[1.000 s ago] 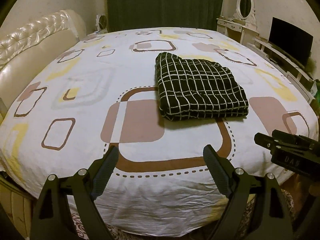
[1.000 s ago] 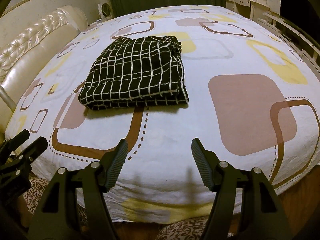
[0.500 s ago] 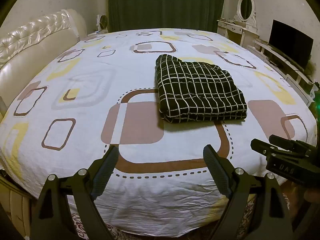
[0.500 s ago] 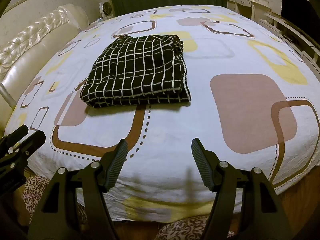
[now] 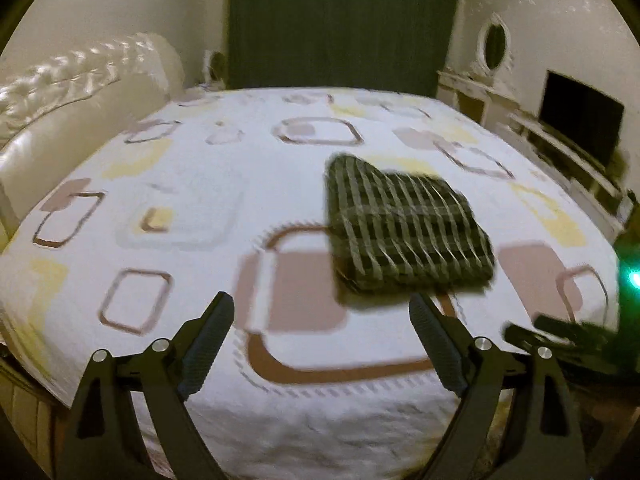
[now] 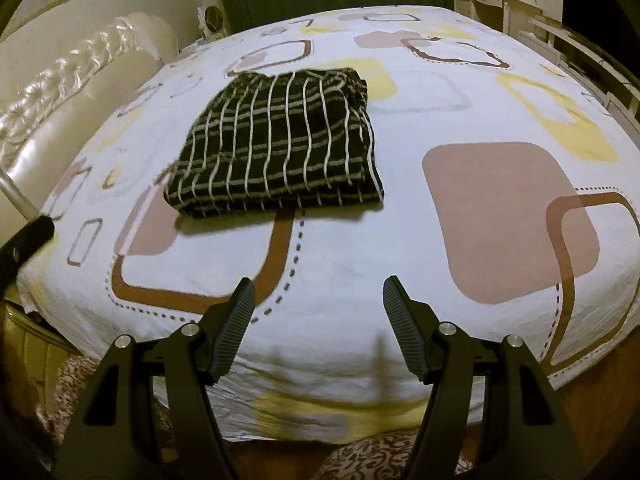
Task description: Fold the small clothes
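Note:
A black garment with a white grid pattern (image 5: 404, 236) lies folded into a compact rectangle on the bed; it also shows in the right wrist view (image 6: 280, 144). My left gripper (image 5: 320, 340) is open and empty, held back over the bed's near edge, apart from the garment. My right gripper (image 6: 318, 316) is open and empty, also back near the bed's front edge. The right gripper shows at the lower right of the left wrist view (image 5: 560, 340). The left wrist view is blurred by motion.
The bed (image 6: 440, 240) has a white sheet with brown and yellow squares. A padded cream headboard (image 5: 72, 92) runs along the left. A dresser with a mirror (image 5: 496, 48) and a dark screen (image 5: 580, 120) stand at the right. A dark curtain (image 5: 340, 20) hangs behind.
Both grippers have drawn back and risen slightly from the bed; the garment sits lower and farther in both views. The left view has become blurred. The garment has not moved.

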`<control>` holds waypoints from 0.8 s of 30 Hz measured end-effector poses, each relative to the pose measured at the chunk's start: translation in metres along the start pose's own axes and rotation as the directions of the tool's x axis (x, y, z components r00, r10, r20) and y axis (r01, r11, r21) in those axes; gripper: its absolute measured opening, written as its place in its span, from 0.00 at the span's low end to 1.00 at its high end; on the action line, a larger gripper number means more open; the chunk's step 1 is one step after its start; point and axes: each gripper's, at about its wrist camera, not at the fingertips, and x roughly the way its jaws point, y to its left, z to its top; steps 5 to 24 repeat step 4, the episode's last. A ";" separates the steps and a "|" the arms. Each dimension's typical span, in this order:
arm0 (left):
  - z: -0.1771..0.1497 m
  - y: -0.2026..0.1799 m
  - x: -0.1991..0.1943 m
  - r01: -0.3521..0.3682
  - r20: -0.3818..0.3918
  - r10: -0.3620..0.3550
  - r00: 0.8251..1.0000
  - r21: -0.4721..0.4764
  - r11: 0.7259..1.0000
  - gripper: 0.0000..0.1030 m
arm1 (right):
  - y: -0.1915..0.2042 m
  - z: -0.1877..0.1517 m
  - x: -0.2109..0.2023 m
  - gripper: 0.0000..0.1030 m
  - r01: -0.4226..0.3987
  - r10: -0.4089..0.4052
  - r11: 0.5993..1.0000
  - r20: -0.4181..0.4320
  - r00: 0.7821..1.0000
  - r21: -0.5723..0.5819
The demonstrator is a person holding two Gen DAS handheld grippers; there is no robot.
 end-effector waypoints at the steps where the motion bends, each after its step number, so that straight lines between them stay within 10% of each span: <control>1: 0.007 0.014 0.004 -0.025 0.002 0.025 1.000 -0.025 0.999 0.86 | -0.002 0.004 -0.001 0.71 -0.007 0.007 1.000 0.006 1.000 0.003; 4: 0.032 0.064 0.033 -0.134 -0.014 0.133 0.991 -0.111 0.985 0.86 | -0.019 0.032 -0.002 0.73 -0.015 0.014 0.999 0.053 0.999 0.033; 24: 0.032 0.064 0.033 -0.134 -0.014 0.133 0.991 -0.111 0.985 0.86 | -0.019 0.032 -0.002 0.73 -0.015 0.014 0.999 0.053 0.999 0.033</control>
